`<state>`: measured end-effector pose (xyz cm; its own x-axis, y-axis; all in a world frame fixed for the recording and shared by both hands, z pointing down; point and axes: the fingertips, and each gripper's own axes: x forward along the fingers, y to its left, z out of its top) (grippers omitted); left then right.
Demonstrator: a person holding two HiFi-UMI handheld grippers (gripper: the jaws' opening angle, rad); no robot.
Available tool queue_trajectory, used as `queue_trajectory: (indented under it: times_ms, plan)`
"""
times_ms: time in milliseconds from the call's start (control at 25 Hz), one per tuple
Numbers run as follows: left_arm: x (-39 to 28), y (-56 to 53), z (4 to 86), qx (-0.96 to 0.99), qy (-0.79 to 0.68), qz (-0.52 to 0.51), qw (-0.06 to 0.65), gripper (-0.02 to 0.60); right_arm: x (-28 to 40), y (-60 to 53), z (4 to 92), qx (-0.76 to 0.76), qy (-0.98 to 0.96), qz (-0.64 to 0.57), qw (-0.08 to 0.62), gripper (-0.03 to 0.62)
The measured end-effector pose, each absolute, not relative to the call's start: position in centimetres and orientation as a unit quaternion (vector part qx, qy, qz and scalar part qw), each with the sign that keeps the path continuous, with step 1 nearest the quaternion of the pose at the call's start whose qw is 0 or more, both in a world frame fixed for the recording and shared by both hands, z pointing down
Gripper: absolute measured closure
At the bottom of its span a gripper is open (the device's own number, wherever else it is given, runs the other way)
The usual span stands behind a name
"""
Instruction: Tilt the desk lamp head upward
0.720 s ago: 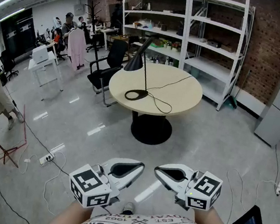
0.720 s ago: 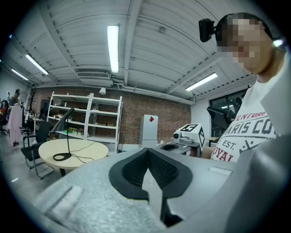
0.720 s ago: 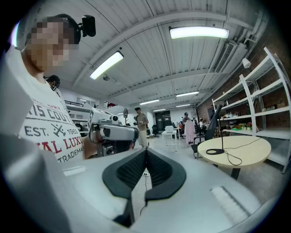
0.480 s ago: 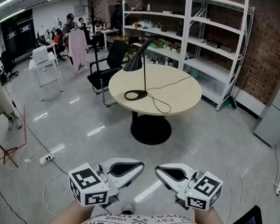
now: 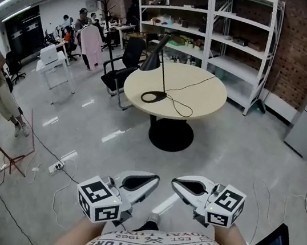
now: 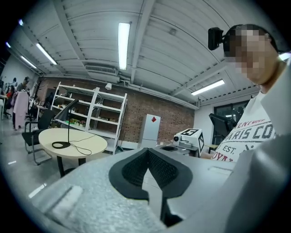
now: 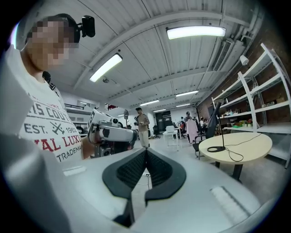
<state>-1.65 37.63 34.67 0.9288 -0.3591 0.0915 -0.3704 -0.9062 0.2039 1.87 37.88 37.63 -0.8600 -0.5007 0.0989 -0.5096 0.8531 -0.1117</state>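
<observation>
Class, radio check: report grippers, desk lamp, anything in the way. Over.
Left gripper and right gripper shut, empty, close to body. Desk lamp on round table, untouched, out of reach. Only floor between; nothing blocking.

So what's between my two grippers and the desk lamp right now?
From the left gripper and right gripper, the head view shows only bare grey floor, then the round table's near edge, before the desk lamp.

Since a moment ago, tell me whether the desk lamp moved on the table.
No. The desk lamp stands at the same spot near the round table's left edge; only the camera shifted.
</observation>
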Motion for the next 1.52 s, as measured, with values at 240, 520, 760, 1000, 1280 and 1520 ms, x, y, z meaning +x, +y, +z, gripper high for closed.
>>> queue_trajectory:
  times_ms: [240,520,760,1000,1280,1520]
  plan:
    - [-1.3,36.3,34.8,0.975,-0.188,0.025,0.115,0.581,2.3,36.8,37.2,0.265,-0.961,0.076,0.01,0.591]
    - [-1.2,33.7,35.4,0.976,-0.178,0.014,0.126,0.581,2.5,34.5,37.6,0.276,-0.958,0.076,0.013,0.591]
    - [-1.6,28.9,36.2,0.975,-0.175,0.003,0.138,0.581,2.5,29.7,38.1,0.284,-0.955,0.08,0.013,0.591]
    - [-2.0,21.4,38.0,0.971,-0.175,-0.004,0.164,0.581,2.6,22.5,40.0,0.292,-0.951,0.1,0.024,0.591]
    - [-2.7,8.7,38.8,0.966,-0.172,-0.028,0.189,0.581,2.7,10.6,41.5,0.306,-0.943,0.124,0.033,0.589]
    - [-3.9,-2.4,38.4,0.964,-0.173,-0.044,0.198,0.581,2.4,-0.4,40.5,0.318,-0.94,0.115,0.043,0.589]
